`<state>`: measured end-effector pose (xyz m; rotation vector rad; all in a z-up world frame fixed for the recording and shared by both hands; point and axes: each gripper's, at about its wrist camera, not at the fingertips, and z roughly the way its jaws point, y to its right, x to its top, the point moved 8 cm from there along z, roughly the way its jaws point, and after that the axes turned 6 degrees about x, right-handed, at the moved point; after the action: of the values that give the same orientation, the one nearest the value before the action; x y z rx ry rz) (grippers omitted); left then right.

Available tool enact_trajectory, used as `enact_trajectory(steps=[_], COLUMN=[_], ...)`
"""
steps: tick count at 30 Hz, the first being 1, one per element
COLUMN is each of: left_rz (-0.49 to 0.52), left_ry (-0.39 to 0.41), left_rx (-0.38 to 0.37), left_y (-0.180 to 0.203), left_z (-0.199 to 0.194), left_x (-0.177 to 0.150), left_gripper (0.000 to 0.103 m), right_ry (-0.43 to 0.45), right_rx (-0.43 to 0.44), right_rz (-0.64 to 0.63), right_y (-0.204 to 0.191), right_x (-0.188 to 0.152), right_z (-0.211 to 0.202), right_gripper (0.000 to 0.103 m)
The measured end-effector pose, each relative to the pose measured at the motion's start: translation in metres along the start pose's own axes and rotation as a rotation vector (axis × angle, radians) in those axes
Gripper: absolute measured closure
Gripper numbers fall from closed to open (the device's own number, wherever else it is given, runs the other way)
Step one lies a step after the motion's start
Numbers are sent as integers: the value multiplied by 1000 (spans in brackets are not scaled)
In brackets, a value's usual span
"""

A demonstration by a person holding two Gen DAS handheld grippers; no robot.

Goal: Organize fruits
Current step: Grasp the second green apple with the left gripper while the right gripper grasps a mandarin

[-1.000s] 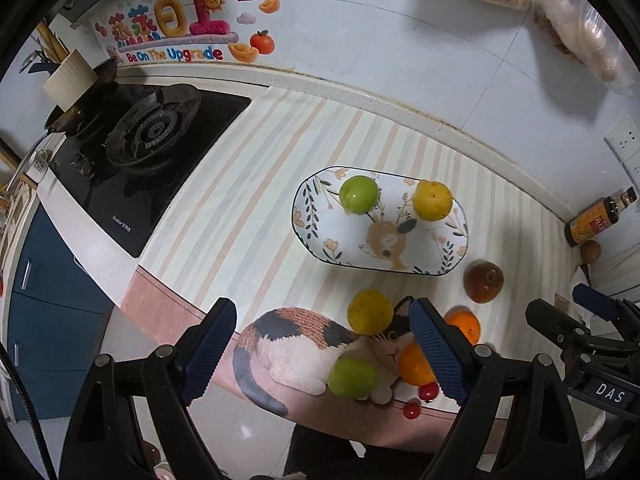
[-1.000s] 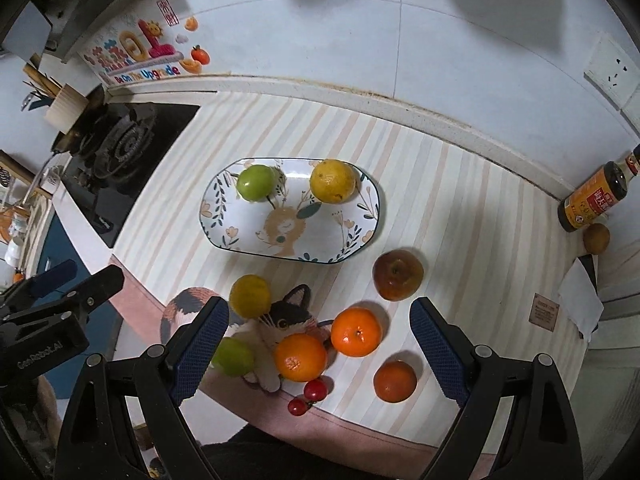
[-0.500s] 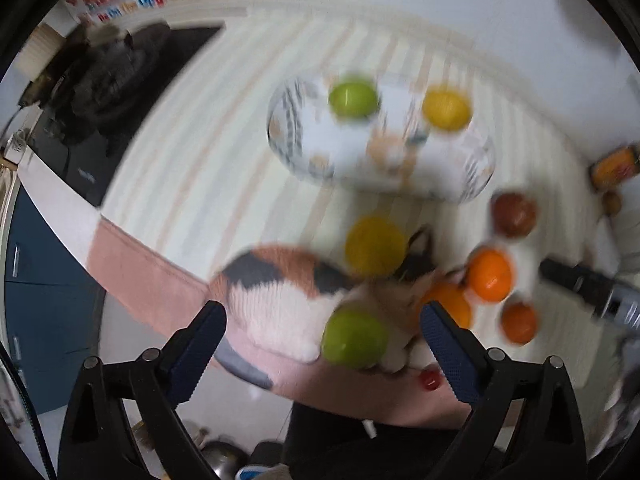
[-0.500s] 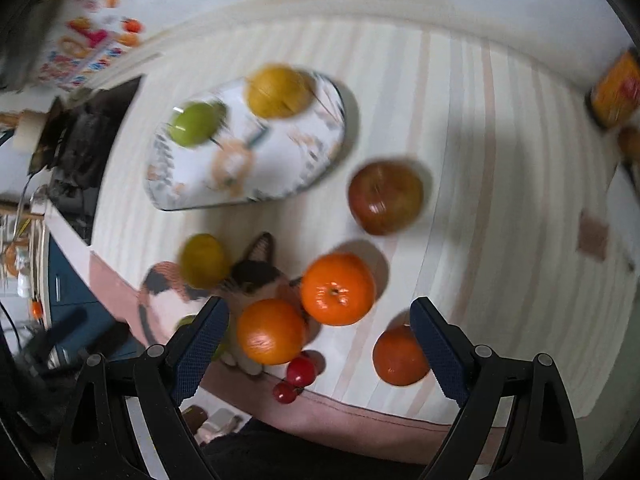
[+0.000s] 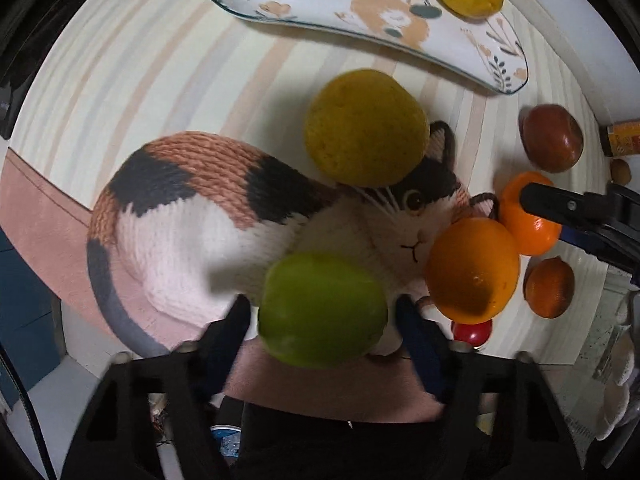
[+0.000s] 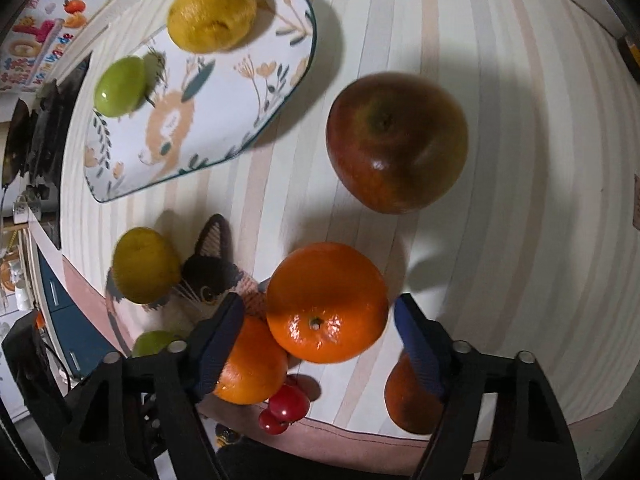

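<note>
I have both grippers closing around fruit beside the plate [image 6: 308,36].
My left gripper [image 5: 322,312] brackets a green apple [image 5: 322,312], my right gripper [image 6: 316,316] an orange [image 6: 326,302], pads not pressing; only the right view shows a wall sticker [image 6: 32,40], its writing unreadable.

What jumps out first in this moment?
Each hand-held gripper is closing around a fruit: the left hand-held gripper straddles a green fruit on the cat-print mat, the right hand-held gripper an orange. A floral plate behind already holds two fruits.
</note>
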<state>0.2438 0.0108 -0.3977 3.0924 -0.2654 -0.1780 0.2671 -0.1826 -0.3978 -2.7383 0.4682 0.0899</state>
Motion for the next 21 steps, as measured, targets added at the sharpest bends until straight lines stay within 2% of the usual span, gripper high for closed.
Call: enact_trajectory(steps=[1,2,7,9,12,15,18,21], left_rz=[-1,-6,-31,-45,-29,-25,-26,-18], left_ry=[12,24,55,60,69,66,76,116], left_rx=[-1,-1,37,19,35,33,14,-1], left_y=[0,-1,-17,-20,-19,-18,-19,-15], left_z=[0,-1,0,0,-1,-2,-12,-36], left_x=[-1,0,-3,-3,-2,0,2,18], left_gripper=[42,42,42,42,42,42,42,42], right_ry=[-2,5,-6,-11,-27,-44,-24,23], right_rx=[-13,-24,-50,-37,-24,-59,-82,-66], right_rz=[-1,-10,-54,-40,-31,-66,-90,-95], right_y=[1,1,1,1,0,-2,-7,-19], right_x=[0,0,-9,-9,-8,-11,-13,-9], right_z=[2,2,7,9,13,18,18,8], right_gripper=[36,37,37,36,36,36,37,37])
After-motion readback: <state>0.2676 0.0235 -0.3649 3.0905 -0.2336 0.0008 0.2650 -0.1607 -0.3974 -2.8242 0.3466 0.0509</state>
